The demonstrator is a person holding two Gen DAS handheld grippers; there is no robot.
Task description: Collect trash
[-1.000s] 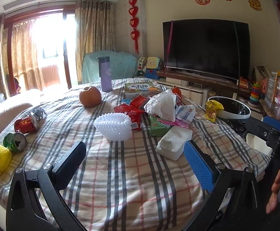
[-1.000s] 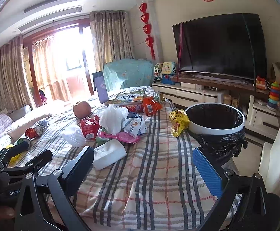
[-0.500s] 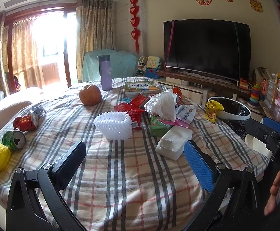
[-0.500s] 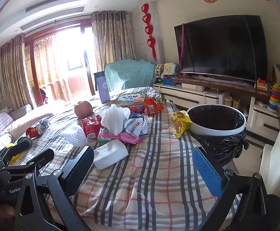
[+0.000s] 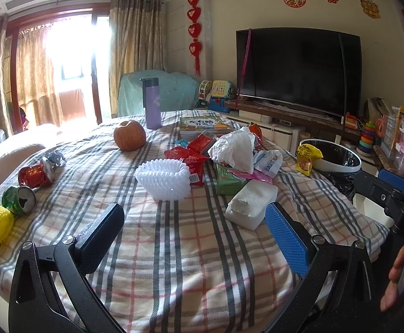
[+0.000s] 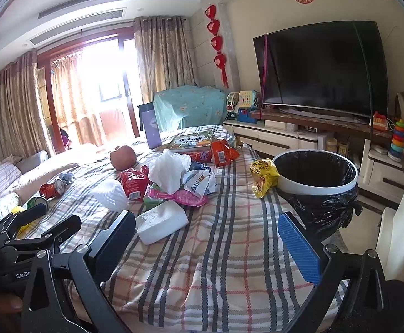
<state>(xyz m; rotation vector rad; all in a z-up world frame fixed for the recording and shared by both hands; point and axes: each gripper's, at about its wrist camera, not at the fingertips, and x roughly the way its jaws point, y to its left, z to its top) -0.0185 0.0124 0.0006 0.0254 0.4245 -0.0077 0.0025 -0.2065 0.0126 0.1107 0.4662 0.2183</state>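
From your left wrist view, your left gripper (image 5: 193, 227) hangs spread wide and empty over the near edge of the checked tablecloth (image 5: 174, 263); the white foam block (image 5: 250, 204) lies just ahead and to the right, touching nothing of yours, its long axis slanting away toward the wrapper pile (image 5: 229, 152), while the white mesh sleeve (image 5: 163, 179) sits ahead. The crushed cans (image 5: 27, 186) lie far left. The bin (image 5: 338, 161) is half cut off behind your other tool. From your right wrist view, your right gripper (image 6: 204, 233) is likewise released, holding nothing; the foam block (image 6: 161, 220) sits just ahead beside its black finger, so this hand looks slightly nearer. The bin (image 6: 315, 186) stands right, beside the table, with a yellow snack bag (image 6: 264, 177) against its rim. What lies under the crumpled tissue (image 6: 168, 172) is hidden.
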